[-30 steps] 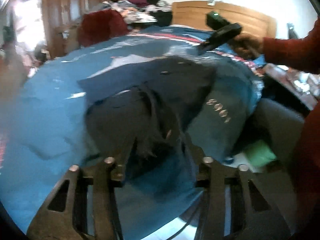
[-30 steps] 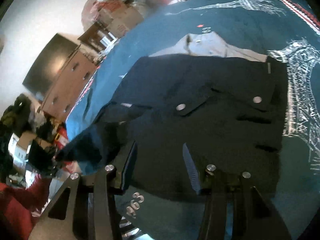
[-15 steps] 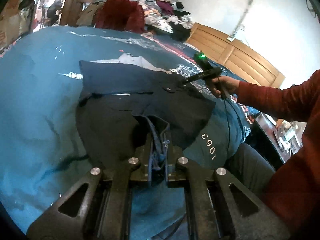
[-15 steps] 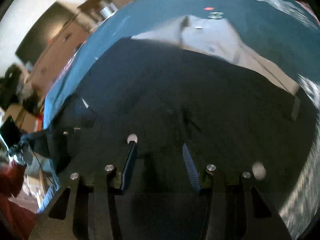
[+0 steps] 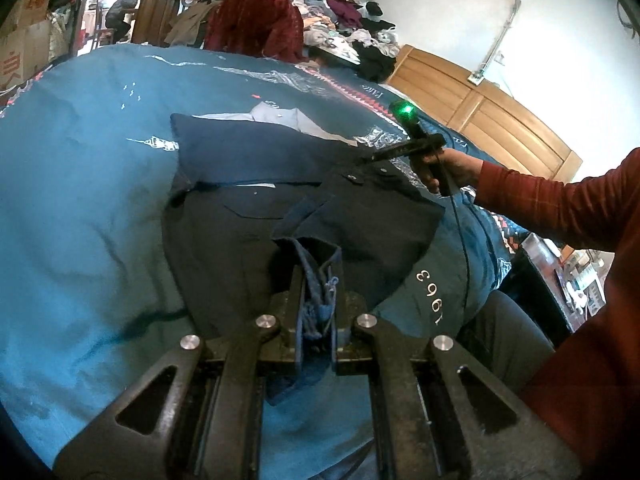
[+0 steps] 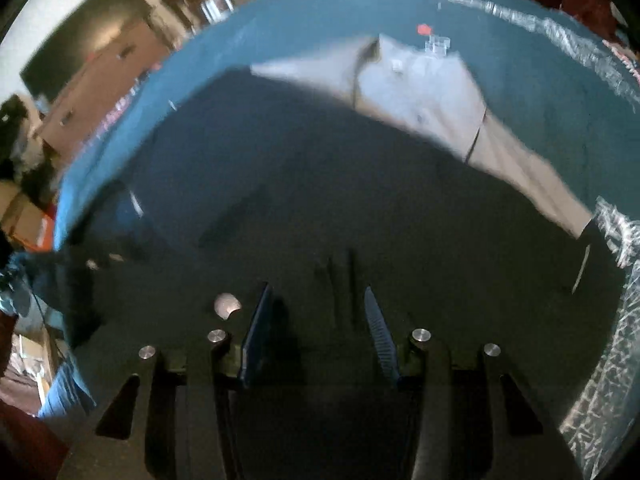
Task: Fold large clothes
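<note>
Two grippers are at work on the navy jacket [image 5: 256, 200], which is spread on the teal bedspread [image 5: 80, 184]: the left gripper [image 5: 318, 308] is pinched shut on a bunched hem edge, presumably so that it can be lifted over for a fold. The right gripper [image 6: 318, 328] is held spread, low over the cloth with nothing between its pads, probably to pin or smooth it. Only the left view shows the person's hand [image 5: 444, 166] and red sleeve [image 5: 560, 208]; only the right shows the pale lining [image 6: 432, 92] closely.

Jacket [image 5: 256, 216] lies on bedspread [image 5: 80, 200], seemingly overlapping a shirt [image 5: 280, 116] behind it.
</note>
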Demonstrator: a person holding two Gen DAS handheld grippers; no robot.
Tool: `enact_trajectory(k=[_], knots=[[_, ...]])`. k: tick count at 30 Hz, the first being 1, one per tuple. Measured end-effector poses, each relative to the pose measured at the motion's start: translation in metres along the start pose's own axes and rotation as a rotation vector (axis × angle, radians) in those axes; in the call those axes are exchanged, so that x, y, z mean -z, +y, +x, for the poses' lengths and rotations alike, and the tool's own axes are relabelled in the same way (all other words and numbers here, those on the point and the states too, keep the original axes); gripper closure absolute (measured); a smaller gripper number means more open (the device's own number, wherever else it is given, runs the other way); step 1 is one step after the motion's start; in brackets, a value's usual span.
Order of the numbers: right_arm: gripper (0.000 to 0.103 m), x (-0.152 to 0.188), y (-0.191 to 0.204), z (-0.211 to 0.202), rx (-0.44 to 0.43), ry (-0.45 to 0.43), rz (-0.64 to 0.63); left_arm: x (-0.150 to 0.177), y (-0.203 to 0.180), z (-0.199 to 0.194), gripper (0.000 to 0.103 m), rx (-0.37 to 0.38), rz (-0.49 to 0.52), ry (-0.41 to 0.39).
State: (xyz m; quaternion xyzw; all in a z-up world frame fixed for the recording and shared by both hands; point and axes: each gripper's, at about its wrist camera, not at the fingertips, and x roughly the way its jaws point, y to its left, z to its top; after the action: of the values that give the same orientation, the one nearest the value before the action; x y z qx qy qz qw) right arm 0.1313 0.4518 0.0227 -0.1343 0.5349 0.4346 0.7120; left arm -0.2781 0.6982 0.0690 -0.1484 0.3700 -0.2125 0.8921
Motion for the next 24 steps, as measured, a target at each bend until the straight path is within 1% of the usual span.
enact_trajectory(k=[1, 2, 4, 5, 6, 8, 10, 15, 16, 18, 20, 21, 22, 23, 24], knots=[[0.05, 0.002, 0.0, 0.007, 0.004, 0.017, -0.003, 0.0, 0.001, 0.0, 0.095, -0.002, -0.002, 0.0], [0.049, 0.003, 0.0, 0.009, 0.004, 0.013, 0.001, 0.0, 0.002, 0.0, 0.095, -0.003, -0.004, 0.0], [0.062, 0.003, 0.002, 0.008, 0.009, -0.015, 0.012, -0.001, 0.004, 0.0, 0.095, -0.009, -0.01, -0.004], [0.078, 0.005, 0.006, 0.005, 0.027, -0.03, 0.003, -0.001, 0.004, 0.0, 0.095, -0.008, -0.013, -0.008], [0.088, 0.007, 0.008, 0.002, 0.041, -0.042, -0.002, -0.002, 0.004, 0.0, 0.095, -0.008, -0.015, -0.013], [0.09, 0.013, 0.009, -0.012, 0.024, -0.088, 0.013, -0.001, 0.005, 0.0, 0.095, -0.004, -0.017, -0.021], [0.09, 0.02, 0.007, -0.023, 0.002, -0.117, 0.034, -0.001, 0.008, 0.001, 0.095, 0.006, -0.024, -0.026], [0.065, 0.018, 0.005, -0.002, 0.003, -0.045, 0.037, -0.003, 0.01, 0.006, 0.095, 0.011, -0.018, -0.018], [0.064, 0.016, 0.004, 0.0, 0.004, -0.048, 0.038, -0.003, 0.009, 0.006, 0.095, 0.009, -0.016, -0.016], [0.057, 0.01, 0.004, 0.004, -0.018, -0.06, 0.05, -0.003, 0.009, 0.005, 0.095, 0.005, -0.016, -0.013], [0.057, 0.005, 0.005, 0.01, -0.029, -0.063, 0.063, -0.003, 0.01, 0.004, 0.095, 0.003, -0.025, -0.015], [0.07, 0.004, 0.006, 0.013, -0.024, -0.059, 0.064, -0.004, 0.012, 0.004, 0.095, 0.001, -0.033, -0.018], [0.085, 0.004, 0.009, 0.014, 0.008, -0.056, 0.06, -0.003, 0.011, 0.005, 0.095, -0.004, -0.038, -0.019], [0.092, 0.004, 0.013, 0.008, 0.05, -0.067, 0.056, -0.004, 0.011, 0.005, 0.095, -0.006, -0.049, -0.022], [0.093, 0.006, 0.016, -0.006, 0.048, -0.115, 0.054, -0.006, 0.013, 0.004, 0.095, -0.007, -0.066, -0.027]])
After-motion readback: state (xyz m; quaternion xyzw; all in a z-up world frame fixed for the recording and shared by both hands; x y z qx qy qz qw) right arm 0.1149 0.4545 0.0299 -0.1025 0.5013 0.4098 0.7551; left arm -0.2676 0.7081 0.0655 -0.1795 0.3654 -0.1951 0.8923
